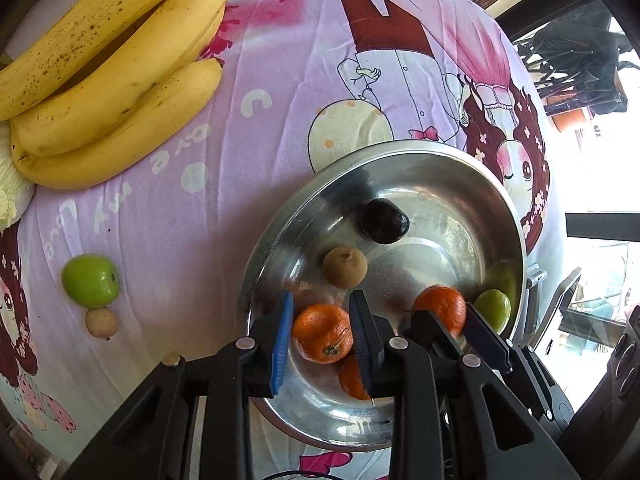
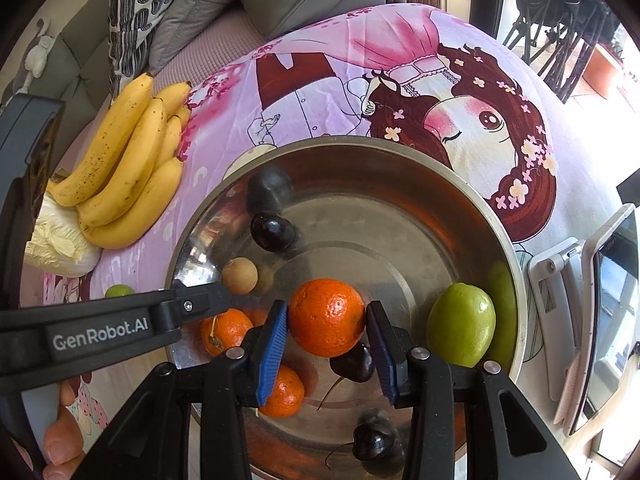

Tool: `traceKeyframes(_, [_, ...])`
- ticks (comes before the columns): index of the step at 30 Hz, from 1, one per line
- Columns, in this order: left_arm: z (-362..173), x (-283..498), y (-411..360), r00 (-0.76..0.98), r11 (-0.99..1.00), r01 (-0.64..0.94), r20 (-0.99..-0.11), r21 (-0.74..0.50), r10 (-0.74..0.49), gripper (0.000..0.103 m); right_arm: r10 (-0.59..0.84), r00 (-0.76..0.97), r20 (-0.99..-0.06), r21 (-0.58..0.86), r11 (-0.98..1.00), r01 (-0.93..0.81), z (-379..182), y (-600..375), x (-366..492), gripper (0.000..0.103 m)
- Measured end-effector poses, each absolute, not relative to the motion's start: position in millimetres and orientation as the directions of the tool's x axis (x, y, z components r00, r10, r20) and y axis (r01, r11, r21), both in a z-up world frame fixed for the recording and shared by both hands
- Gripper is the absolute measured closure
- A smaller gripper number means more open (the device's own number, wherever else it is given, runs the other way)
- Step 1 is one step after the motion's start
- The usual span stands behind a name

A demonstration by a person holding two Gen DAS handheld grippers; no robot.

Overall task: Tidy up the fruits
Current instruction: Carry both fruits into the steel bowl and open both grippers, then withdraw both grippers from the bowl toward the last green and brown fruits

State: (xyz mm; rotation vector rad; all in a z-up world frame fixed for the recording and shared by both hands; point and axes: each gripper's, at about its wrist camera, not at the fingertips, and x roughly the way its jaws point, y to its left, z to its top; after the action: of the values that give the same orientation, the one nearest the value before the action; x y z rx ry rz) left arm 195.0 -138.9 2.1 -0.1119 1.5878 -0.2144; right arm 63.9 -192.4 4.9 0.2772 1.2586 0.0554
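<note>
Over the steel bowl point(image 1: 460, 168) both claws point steeply down. The left claw point(image 1: 322, 334) straddles a small orange point(image 1: 322, 332) lying on the bowl's near floor; its blue pads stand just beside the peel, and whether they press on it I cannot tell. The right claw point(image 2: 326, 330) is clenched on a larger orange point(image 2: 326, 316), a pad against each side. Under that orange lies a dark cherry point(image 2: 354, 362), with another cherry point(image 2: 374, 442) nearer the camera and a third orange point(image 2: 284, 392) by the left pad. A green fruit point(image 2: 460, 324) leans on the bowl's right wall; a brown kiwi-like fruit point(image 1: 345, 267) and a dark plum point(image 1: 384, 221) sit farther in. Outside, on the pink cartoon cloth point(image 1: 280, 80), lie bananas point(image 1: 112, 80), a green apple point(image 1: 90, 280) and a small tan fruit point(image 1: 102, 322) touching it
</note>
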Motion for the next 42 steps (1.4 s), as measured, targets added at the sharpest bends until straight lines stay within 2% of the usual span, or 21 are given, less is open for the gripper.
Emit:
traceKeyframes(1, [3.1, 194.2, -138.0, -0.028, 0.977, 0.058, -0.978, -0.207, -0.206, 0.064, 0.199, 0.316, -0.928, 0.244, 0.963, 0.111, 6.2, -192.2, 63.8, 0.053])
traceKeyframes(3, [5.9, 192.4, -135.9, -0.024, 0.977, 0.053, -0.978, -0.206, -0.205, 0.061, 0.19, 0.326, -0.926, 0.237, 0.965, 0.113, 9.2, -192.9, 62.8, 0.042])
traceKeyframes(7, [12.8, 189.5, -125.1, -0.017, 0.975, 0.041, -0.976, -0.218, -0.217, 0.058, 0.174, 0.322, -0.931, 0.221, 0.968, 0.116, 11.4, -193.5, 62.8, 0.038])
traceKeyframes(10, [22.1, 185.9, -119.3, 0.002, 0.977, 0.035, -0.977, -0.211, -0.211, 0.047, 0.16, 0.314, -0.936, 0.206, 0.971, 0.119, 12.4, -194.0, 62.1, 0.037])
traceKeyframes(13, [29.9, 181.7, -112.2, 0.017, 0.976, 0.033, -0.976, -0.217, -0.218, 0.045, 0.149, 0.31, -0.939, 0.191, 0.975, 0.113, 13.6, -192.9, 60.7, 0.029])
traceKeyframes(15, [34.0, 179.7, -105.1, 0.027, 0.977, 0.029, -0.977, -0.209, -0.21, 0.038, 0.143, 0.304, -0.942, 0.182, 0.978, 0.106, 14.1, -191.0, 59.9, 0.027])
traceKeyframes(22, [40.9, 170.0, -78.8, 0.039, 0.986, -0.024, -0.985, -0.167, -0.166, 0.024, 0.134, 0.277, -0.952, 0.165, 0.982, 0.091, 10.2, -186.5, 60.4, 0.025])
traceKeyframes(27, [37.4, 164.1, -55.2, 0.038, 0.984, -0.078, -0.987, -0.157, -0.155, 0.021, 0.105, 0.264, -0.959, 0.132, 0.988, 0.086, 7.5, -184.3, 59.8, 0.024])
traceKeyframes(30, [33.8, 160.2, -41.6, 0.03, 0.983, -0.111, -0.989, -0.15, -0.147, 0.019, 0.103, 0.264, -0.959, 0.127, 0.989, 0.076, 7.1, -182.3, 60.3, 0.018])
traceKeyframes(34, [30.9, 154.6, -26.9, 0.023, 0.981, -0.134, -0.99, -0.14, -0.138, 0.019, 0.123, 0.266, -0.956, 0.145, 0.987, 0.064, 6.6, -179.2, 60.8, 0.017])
traceKeyframes(39, [31.9, 145.9, -9.6, 0.038, 0.981, -0.148, -0.992, -0.125, -0.12, 0.01, 0.124, 0.274, -0.954, 0.142, 0.989, 0.048, 6.8, -177.4, 61.4, 0.016])
traceKeyframes(41, [32.3, 143.8, -2.0, 0.042, 0.983, -0.146, -0.993, -0.115, -0.11, 0.01, 0.131, 0.282, -0.951, 0.148, 0.988, 0.041, 7.8, -177.6, 60.6, 0.014])
traceKeyframes(42, [31.8, 143.0, 0.8, 0.042, 0.983, -0.147, -0.993, -0.112, -0.107, 0.01, 0.131, 0.285, -0.95, 0.148, 0.988, 0.036, 7.5, -176.1, 61.5, 0.009])
